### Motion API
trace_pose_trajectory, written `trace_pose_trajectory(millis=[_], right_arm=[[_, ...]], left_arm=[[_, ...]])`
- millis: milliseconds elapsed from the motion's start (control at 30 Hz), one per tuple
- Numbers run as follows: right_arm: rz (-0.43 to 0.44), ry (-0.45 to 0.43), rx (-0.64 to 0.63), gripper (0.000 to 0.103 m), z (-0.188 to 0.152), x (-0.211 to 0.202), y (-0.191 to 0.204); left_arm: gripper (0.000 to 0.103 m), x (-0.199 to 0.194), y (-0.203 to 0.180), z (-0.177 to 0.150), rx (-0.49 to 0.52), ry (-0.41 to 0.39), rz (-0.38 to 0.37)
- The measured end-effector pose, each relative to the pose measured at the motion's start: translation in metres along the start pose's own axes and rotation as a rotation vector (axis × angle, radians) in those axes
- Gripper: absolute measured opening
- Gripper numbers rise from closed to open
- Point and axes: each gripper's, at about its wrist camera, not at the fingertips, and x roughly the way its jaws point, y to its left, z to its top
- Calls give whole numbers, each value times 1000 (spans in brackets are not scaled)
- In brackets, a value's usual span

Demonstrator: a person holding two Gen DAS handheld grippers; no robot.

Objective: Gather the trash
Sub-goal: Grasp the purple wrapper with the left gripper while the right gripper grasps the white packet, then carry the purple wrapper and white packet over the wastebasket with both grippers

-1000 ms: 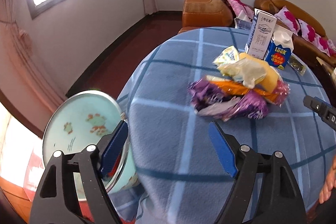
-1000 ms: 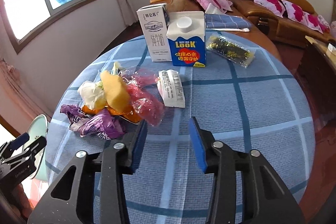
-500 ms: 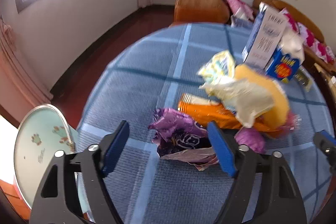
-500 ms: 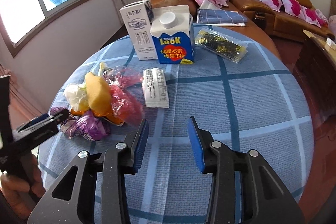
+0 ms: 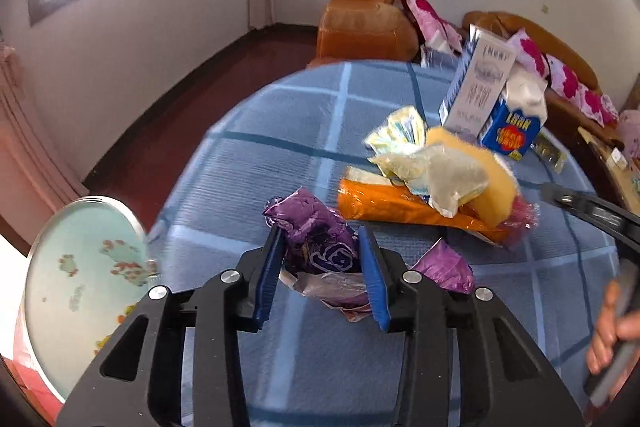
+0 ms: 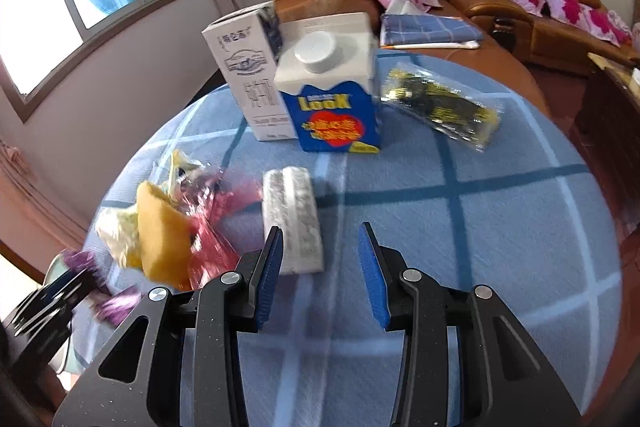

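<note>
Jaws of the left gripper [image 5: 320,259] pinch the purple wrapper [image 5: 320,243]; right gripper [image 6: 320,259] hovers level, parted, empty.

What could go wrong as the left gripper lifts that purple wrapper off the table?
The left gripper pinches only part of the purple wrapper; its crumpled tail spreads past the pads, so it may slip or tear. The wrapper also abuts the orange packet carrying the yellow sponge, which might drag along. The right gripper hangs open, unable to steady anything.
</note>
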Motion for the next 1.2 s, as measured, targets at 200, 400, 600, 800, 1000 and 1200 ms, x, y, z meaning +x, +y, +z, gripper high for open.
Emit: trace_pose_trajectory(millis=[200,400,600,800,1000,1200], right_arm=[[2,67,-43,40,6,35,15],[-23,68,-61,37,2,34,14],[-47,-3,-13,36,-3,-10,1],[-16,-28,-22,37,-23,-48,12],[38,-42,-53,37,-38,-76,41],[87,-46,-108,37,-48,-87,75]], left_arm=[[38,-35,21,9,-18,-95,63],[38,-44,35,14,-62,-107,78],[38,-56,46,11,-86,-118,84],[38,-74,55,4,-93,-132,102],[38,-96,72,-7,-96,-148,155],[38,-115,98,-19,-136,-154,206]])
